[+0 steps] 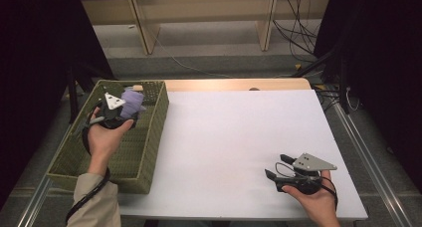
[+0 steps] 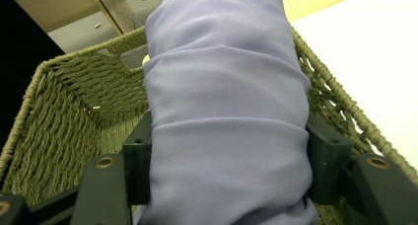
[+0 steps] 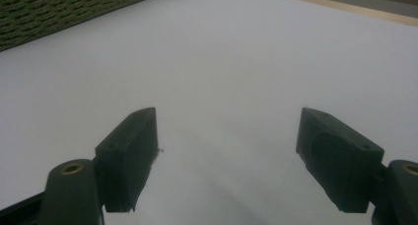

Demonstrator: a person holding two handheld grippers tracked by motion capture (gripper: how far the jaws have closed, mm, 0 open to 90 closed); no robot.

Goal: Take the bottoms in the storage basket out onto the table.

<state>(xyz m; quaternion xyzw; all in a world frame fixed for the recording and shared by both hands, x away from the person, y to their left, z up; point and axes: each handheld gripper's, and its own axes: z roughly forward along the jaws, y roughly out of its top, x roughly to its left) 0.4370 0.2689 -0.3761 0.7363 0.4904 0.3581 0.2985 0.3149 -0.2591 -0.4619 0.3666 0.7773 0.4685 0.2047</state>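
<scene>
My left tongs [image 1: 128, 105] pinch a rolled lilac cloth [image 2: 226, 111] between both jaws, holding it over the far end of the green woven basket [image 1: 149, 142]. My right tongs [image 3: 226, 156] rest spread wide on the white surface [image 1: 239, 137], well apart from the cloth.

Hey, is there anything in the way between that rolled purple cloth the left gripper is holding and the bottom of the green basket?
Nothing visible. The left gripper holds the purple cloth over the far end of the green basket, and the woven floor and walls near it look bare. The cloth itself hides the spot straight beneath it.
</scene>
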